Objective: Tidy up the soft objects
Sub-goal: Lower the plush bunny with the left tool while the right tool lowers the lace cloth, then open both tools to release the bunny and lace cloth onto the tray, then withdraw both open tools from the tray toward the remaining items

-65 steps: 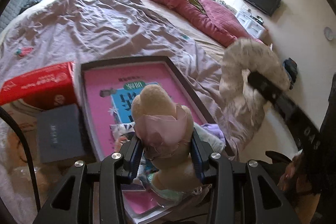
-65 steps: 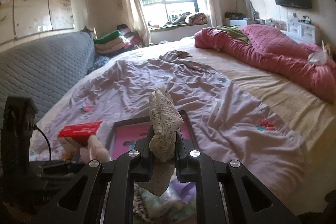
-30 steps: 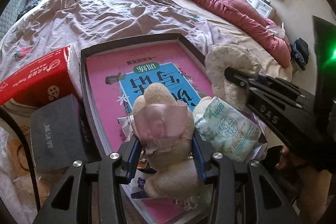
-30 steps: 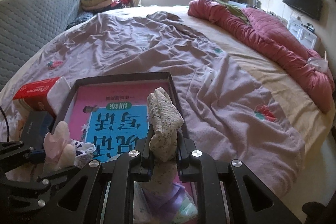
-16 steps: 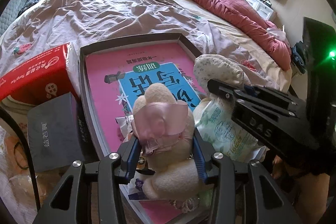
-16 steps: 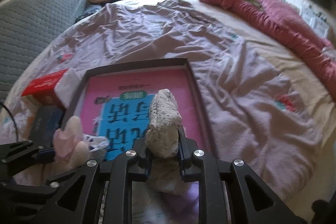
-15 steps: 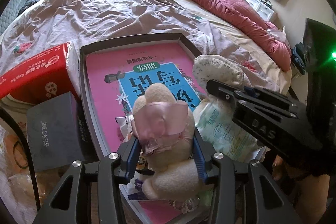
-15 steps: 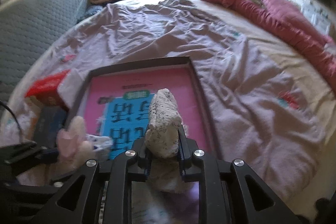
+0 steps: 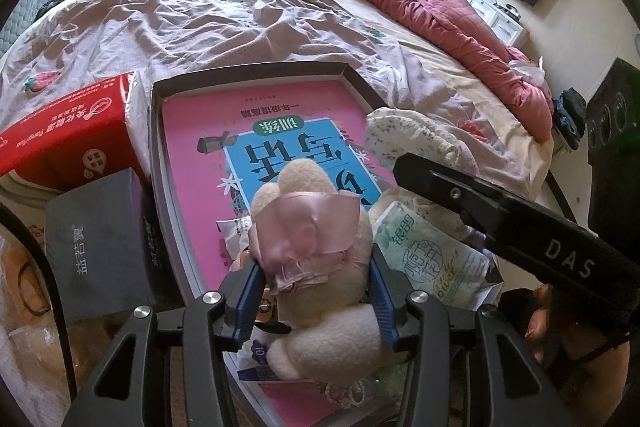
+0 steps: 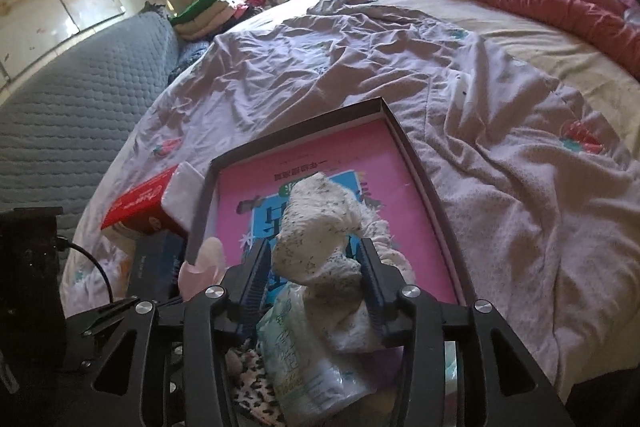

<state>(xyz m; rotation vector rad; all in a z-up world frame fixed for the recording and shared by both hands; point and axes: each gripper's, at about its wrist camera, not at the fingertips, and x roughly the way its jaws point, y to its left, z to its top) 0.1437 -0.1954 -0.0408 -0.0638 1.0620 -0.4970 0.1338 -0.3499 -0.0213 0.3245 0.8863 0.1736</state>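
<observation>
Over the near end of the shallow dark box (image 9: 256, 75), the left gripper (image 9: 312, 291) has its jaws clamped on a cream plush toy (image 9: 320, 267) with a pink satin bow, held above the pink-and-blue book cover (image 9: 280, 131) that lines the box. Just right of the toy, a tissue pack (image 9: 432, 251) printed green lies at the box's near right corner. Above that pack the right gripper (image 10: 316, 267) reaches in at a slant from the right, its jaws closed on a speckled white cloth bundle (image 10: 320, 227) that hangs over the box's right half. Both soft things look to be at the placing step: each needs lowering onto the bare book cover beyond the clutter, then the jaws eased apart. Left of the box sit a grey carton (image 9: 96, 243) and a red tissue box (image 9: 68, 131); beyond it spreads the rumpled lilac bed sheet (image 9: 208, 7).
</observation>
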